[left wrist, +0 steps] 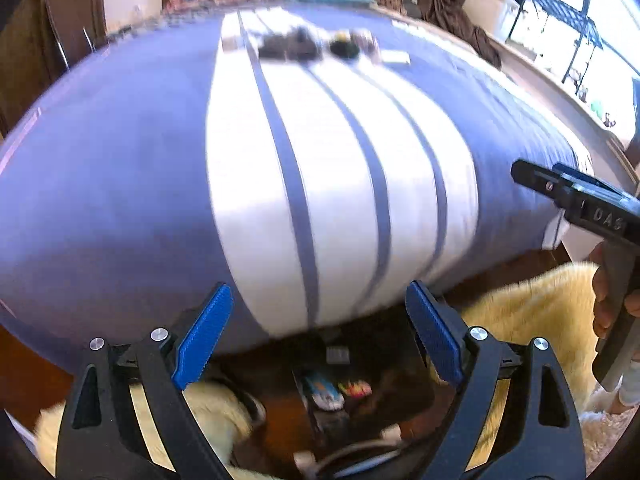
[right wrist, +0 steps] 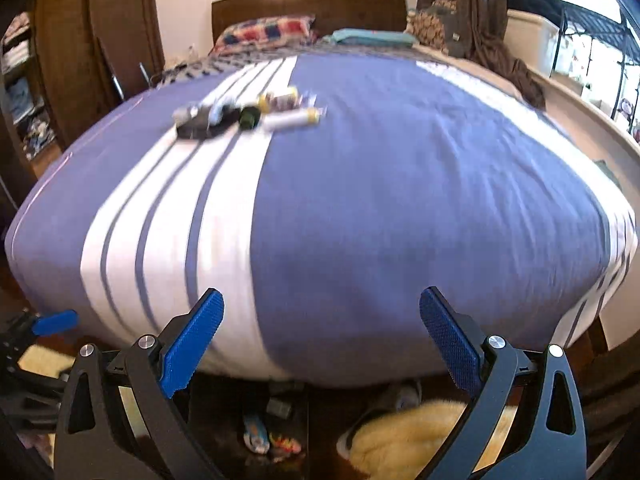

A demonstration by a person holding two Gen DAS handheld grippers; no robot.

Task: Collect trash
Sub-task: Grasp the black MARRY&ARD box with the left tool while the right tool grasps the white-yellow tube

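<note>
Both tongs stood spread wide with nothing between their blue pads: the left tongs [left wrist: 318, 332] and the right tongs [right wrist: 320, 340] hung at the foot of the bed [right wrist: 400, 184], above the dark floor [right wrist: 224, 420], well apart from the trash. That trash was a small cluster lying on the white stripes of the purple cover, far up toward the pillows [right wrist: 264, 32]: a white tube with a yellow end [right wrist: 292, 119], a dark green bottle [right wrist: 249, 117], a small jar with a yellow lid [right wrist: 282, 101] and a flat black piece [right wrist: 200, 128] that was too blurred to name. Judged from here, the risks lay in the reach: the soft cover would likely give under a press, so the round tube and bottle could roll away from the pads, and the items lay so close together that closing on one might nudge its neighbours. Motion blur also made their edges hard to place. No bin, bag or other container showed in either view, so where the trash should go could not be told; only slippers [right wrist: 256, 436] and a yellow fleecy rug [right wrist: 404, 436] lay on the floor below.
</note>
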